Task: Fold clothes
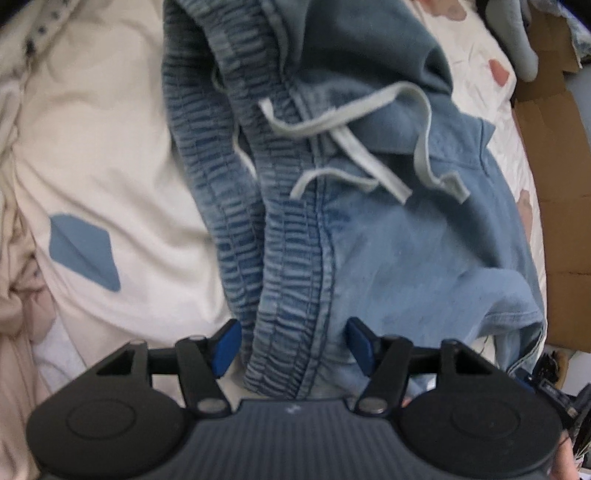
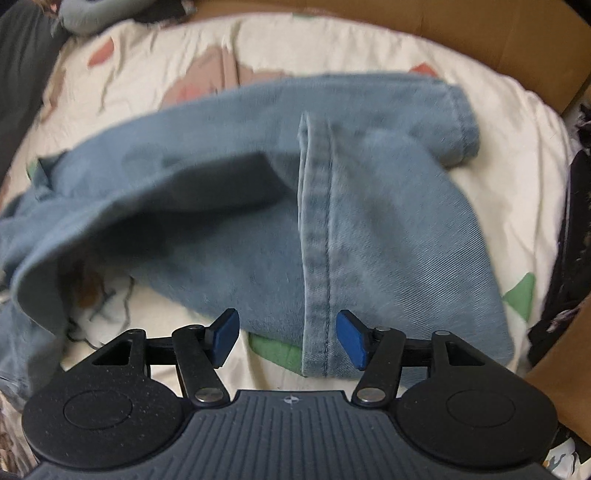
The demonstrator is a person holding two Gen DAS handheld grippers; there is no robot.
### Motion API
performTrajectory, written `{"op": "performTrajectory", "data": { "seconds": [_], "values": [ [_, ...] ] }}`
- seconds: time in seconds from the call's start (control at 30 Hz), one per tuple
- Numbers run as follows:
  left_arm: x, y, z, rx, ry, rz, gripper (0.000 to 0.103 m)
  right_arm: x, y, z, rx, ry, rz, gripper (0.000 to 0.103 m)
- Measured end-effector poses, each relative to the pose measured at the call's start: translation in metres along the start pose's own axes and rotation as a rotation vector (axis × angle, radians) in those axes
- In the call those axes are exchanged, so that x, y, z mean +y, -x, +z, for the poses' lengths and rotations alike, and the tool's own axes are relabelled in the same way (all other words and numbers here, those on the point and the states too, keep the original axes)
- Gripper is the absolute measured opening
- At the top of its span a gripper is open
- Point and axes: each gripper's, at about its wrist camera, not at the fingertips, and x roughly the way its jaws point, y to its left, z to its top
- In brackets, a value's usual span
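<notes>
Denim trousers (image 1: 388, 251) lie crumpled on a bed, on a cream sheet (image 1: 110, 155) printed with coloured patches. Left wrist view: left tool (image 1: 293, 345) points down over the elastic waistband (image 1: 280, 280), ruched band running between its two blue pads (image 1: 225, 347); pads stand apart, gap visible on both sides, not pressing the fabric, so released. A pale drawstring (image 1: 354, 147) loops loose across the front of the trousers, ends lying on the denim. Waistband end sits just at the tool's base. Brown cardboard (image 1: 554, 206) lines the right edge of that view. Right wrist view: right tool (image 2: 290, 339) hovers over a trouser leg (image 2: 369, 229), its stitched side seam (image 2: 317, 258) running straight down between the blue pads; pads spread wide, clear of the cloth, released too. The leg's hem end (image 2: 461, 118) lies toward the top right, near the sheet's edge. Another fold of denim bulges up on the left, sheet showing beneath it. View is motion-blurred. Cardboard (image 2: 480, 33) also sits behind the bed here.
</notes>
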Motion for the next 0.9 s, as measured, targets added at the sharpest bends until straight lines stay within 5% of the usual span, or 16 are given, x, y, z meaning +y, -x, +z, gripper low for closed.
{"op": "performTrajectory", "data": {
  "seconds": [0.23, 0.3, 0.33, 0.4, 0.47, 0.77, 0.9],
  "values": [
    [0.000, -0.011, -0.009, 0.027, 0.010, -0.020, 0.067, 0.004, -0.024, -0.003, 0.018, 0.049, -0.055, 0.061],
    [-0.001, -0.013, -0.011, 0.035, -0.012, -0.014, 0.055, 0.005, -0.025, -0.002, 0.024, 0.074, -0.098, 0.041],
    [-0.002, -0.014, -0.011, 0.042, -0.020, -0.011, 0.054, 0.005, -0.024, -0.002, 0.028, 0.086, -0.112, 0.018],
    [-0.002, -0.012, -0.009, 0.044, -0.041, -0.007, 0.052, 0.002, -0.020, 0.000, 0.042, 0.098, -0.113, 0.017],
    [-0.003, -0.009, -0.008, 0.046, -0.068, 0.000, 0.051, -0.001, -0.011, 0.004, 0.038, 0.115, -0.127, 0.004],
    [0.006, 0.018, -0.013, 0.042, -0.116, -0.011, 0.047, -0.031, 0.040, 0.026, -0.004, 0.168, -0.297, 0.000],
    [0.011, 0.024, -0.026, 0.053, -0.132, -0.014, 0.047, -0.054, 0.063, 0.036, -0.048, 0.079, -0.263, 0.000]
  ]
}}
